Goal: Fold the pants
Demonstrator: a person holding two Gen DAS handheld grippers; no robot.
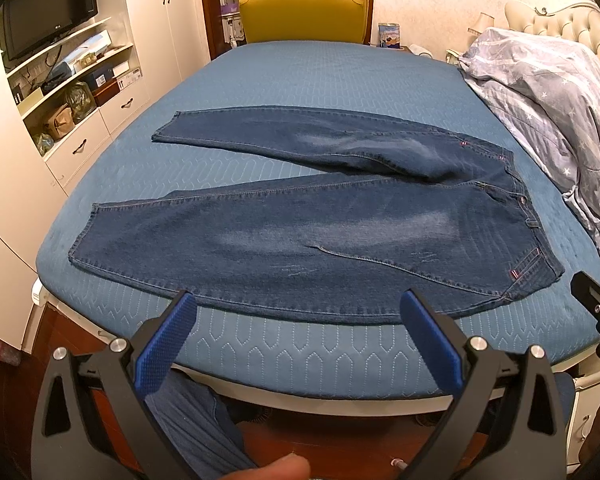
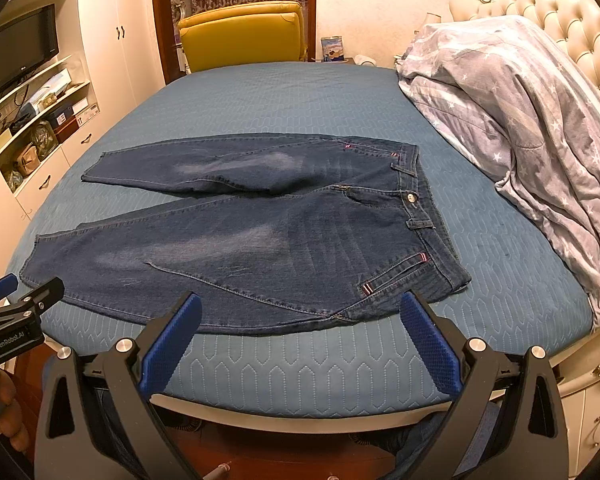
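Note:
Dark blue jeans lie flat on the blue quilted bed, legs spread in a V toward the left, waistband to the right; they also show in the right wrist view. My left gripper is open and empty, hovering at the near bed edge just short of the near leg's seam. My right gripper is open and empty, hovering near the hip and pocket corner of the jeans. Each gripper shows at the edge of the other's view: the right one, the left one.
A grey star-print duvet is piled at the right by the tufted headboard. A yellow chair stands beyond the bed. White shelves with a TV line the left wall. Wood floor lies below the bed edge.

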